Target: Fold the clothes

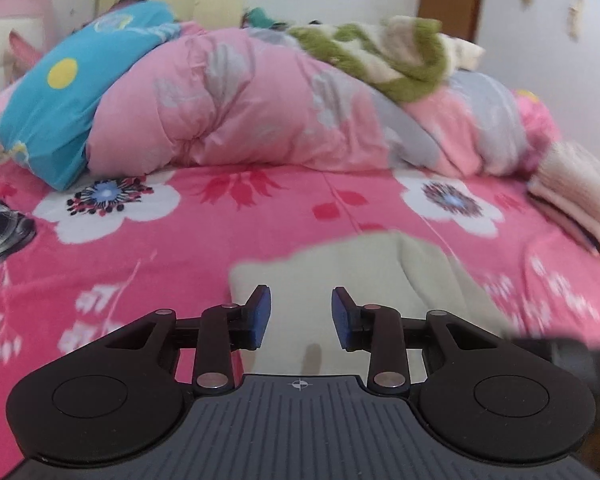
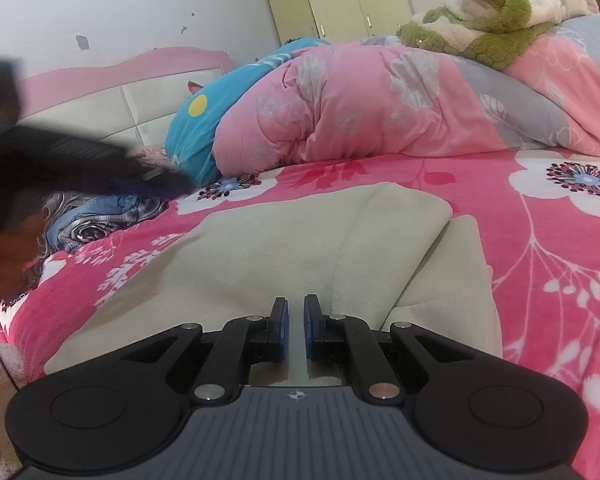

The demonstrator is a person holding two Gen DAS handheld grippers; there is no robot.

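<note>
Left wrist view: the left tool (image 1: 300, 314) hangs parted, gripping nothing, over the cream garment (image 1: 352, 276) on the pink floral bed (image 1: 140, 264) (blurred). Right wrist view: the right tool (image 2: 296, 326), nearly closed with nothing visibly between its 2 pads, sits over the same garment (image 2: 284, 248).
</note>
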